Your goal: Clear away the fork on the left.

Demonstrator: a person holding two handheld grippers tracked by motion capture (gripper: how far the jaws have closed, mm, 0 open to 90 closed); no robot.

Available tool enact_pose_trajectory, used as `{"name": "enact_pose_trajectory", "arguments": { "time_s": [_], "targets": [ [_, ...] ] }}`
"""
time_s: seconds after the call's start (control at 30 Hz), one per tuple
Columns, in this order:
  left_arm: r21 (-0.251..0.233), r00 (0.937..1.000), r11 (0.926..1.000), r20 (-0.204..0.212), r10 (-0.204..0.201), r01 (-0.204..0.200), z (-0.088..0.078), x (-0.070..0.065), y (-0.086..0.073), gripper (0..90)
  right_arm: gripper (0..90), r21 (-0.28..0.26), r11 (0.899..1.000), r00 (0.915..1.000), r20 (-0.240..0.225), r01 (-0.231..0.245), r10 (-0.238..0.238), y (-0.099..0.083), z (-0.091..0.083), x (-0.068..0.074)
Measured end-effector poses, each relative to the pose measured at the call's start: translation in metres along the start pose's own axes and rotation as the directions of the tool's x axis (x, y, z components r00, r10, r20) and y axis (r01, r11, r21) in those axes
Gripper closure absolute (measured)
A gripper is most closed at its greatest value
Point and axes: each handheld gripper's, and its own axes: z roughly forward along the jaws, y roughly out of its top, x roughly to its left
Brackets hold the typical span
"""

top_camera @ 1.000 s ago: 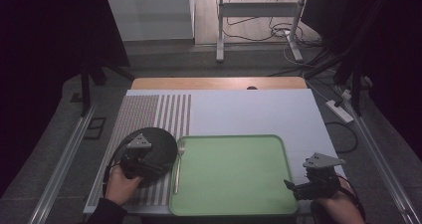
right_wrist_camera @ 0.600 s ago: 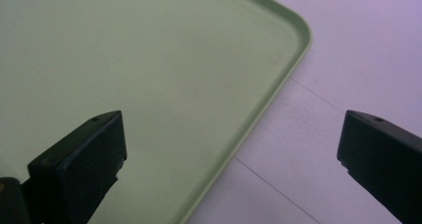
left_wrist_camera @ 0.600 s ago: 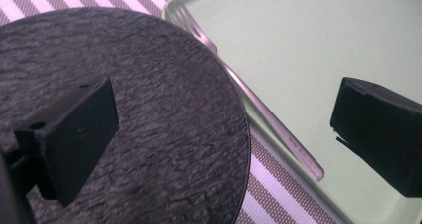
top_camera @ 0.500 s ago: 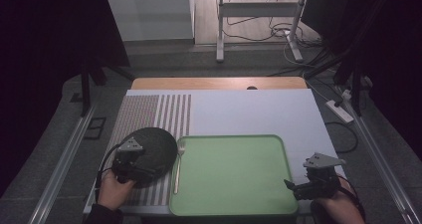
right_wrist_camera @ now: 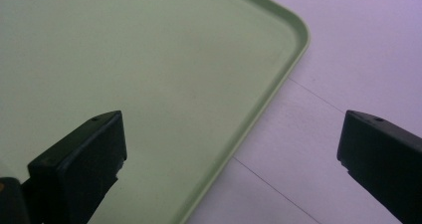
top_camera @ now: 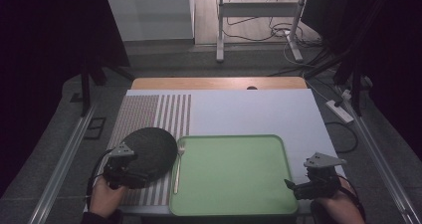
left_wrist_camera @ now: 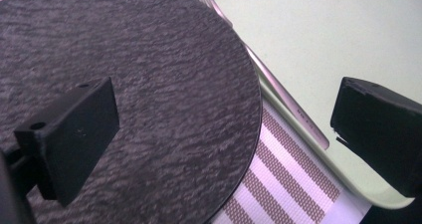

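The round dark slate plate [top_camera: 149, 152] lay on the striped placemat [top_camera: 149, 117], just left of the green tray [top_camera: 234, 171], with a fork [top_camera: 177, 164] between them, its long axis running toward and away from us. Our left gripper [top_camera: 130, 176] hovered at the plate's near edge, jaws spread wide, nothing clamped; it was the nearer one. Our right gripper [top_camera: 294, 189] stood well apart at the tray's near right corner, jaws also wide. A pale table [top_camera: 259, 112] stood in a dark room.
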Motion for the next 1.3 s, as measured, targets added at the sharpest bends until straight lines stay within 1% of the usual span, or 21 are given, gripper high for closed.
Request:
{"name": "enact_pose_trajectory", "arguments": {
  "time_s": [0.23, 0.37, 0.57, 0.7, 0.9, 0.93, 0.97, 1.0, 1.03, 1.13, 1.27, 1.3],
  "targets": [
    [0.018, 0.9999, 0.9997, 0.001, -0.014, 0.014, -0.003, 0.001, -0.008, 0.0, 0.0, 0.003, 1.000, 1.0000, 0.002, -0.003, 0.003, 0.000, 0.000, 0.000],
    [0.039, 0.9997, 0.9989, 0.003, -0.025, 0.025, -0.005, 0.002, -0.014, 0.0, 0.0, 0.003, 1.000, 1.0000, 0.002, -0.005, 0.005, 0.000, 0.000, 0.000],
    [0.048, 0.9996, 0.9985, -0.009, -0.026, 0.026, -0.008, 0.002, -0.019, 0.0, 0.0, 0.004, 1.000, 1.0000, 0.003, -0.006, 0.006, 0.000, 0.000, 0.000],
    [0.037, 0.9994, 0.9988, -0.018, -0.031, 0.032, -0.012, 0.001, -0.023, 0.0, 0.0, 0.005, 1.000, 1.0000, 0.003, -0.008, 0.008, 0.000, 0.000, -0.001],
    [0.033, 0.9984, 0.9986, -0.039, -0.040, 0.041, -0.018, 0.000, -0.027, 0.0, 0.0, 0.007, 1.000, 0.9999, 0.005, -0.013, 0.013, 0.000, 0.000, -0.001],
    [0.037, 0.9977, 0.9982, -0.050, -0.045, 0.047, -0.019, 0.000, -0.029, 0.0, 0.0, 0.007, 1.000, 0.9999, 0.005, -0.015, 0.015, 0.000, 0.000, -0.001],
    [0.037, 0.9977, 0.9982, -0.050, -0.045, 0.047, -0.019, 0.000, -0.029, 0.0, 0.0, 0.004, 1.000, 0.9998, 0.005, -0.019, 0.019, 0.000, 0.000, -0.001],
    [0.042, 0.9967, 0.9978, -0.064, -0.049, 0.052, -0.021, 0.000, -0.030, 0.0, 0.0, 0.002, 1.000, 0.9998, 0.004, -0.021, 0.021, 0.000, 0.000, -0.002],
    [0.042, 0.9967, 0.9978, -0.064, -0.049, 0.052, -0.021, 0.000, -0.030, 0.0, 0.0, 0.000, 1.000, 0.9997, 0.003, -0.024, 0.024, 0.000, 0.000, -0.002],
    [0.044, 0.9952, 0.9975, -0.084, -0.051, 0.055, -0.023, -0.002, -0.031, 0.0, 0.0, -0.008, 0.999, 0.9993, 0.003, -0.036, 0.036, 0.000, -0.001, -0.003],
    [0.043, 0.9943, 0.9978, -0.096, -0.046, 0.051, -0.025, -0.003, -0.033, 0.0, 0.0, -0.017, 0.997, 0.9975, 0.009, -0.070, 0.070, -0.001, -0.002, -0.006],
    [0.040, 0.9940, 0.9979, -0.099, -0.047, 0.051, -0.026, -0.004, -0.034, 0.0, 0.0, -0.017, 0.997, 0.9975, 0.009, -0.070, 0.070, -0.001, -0.002, -0.006]
  ]
}}
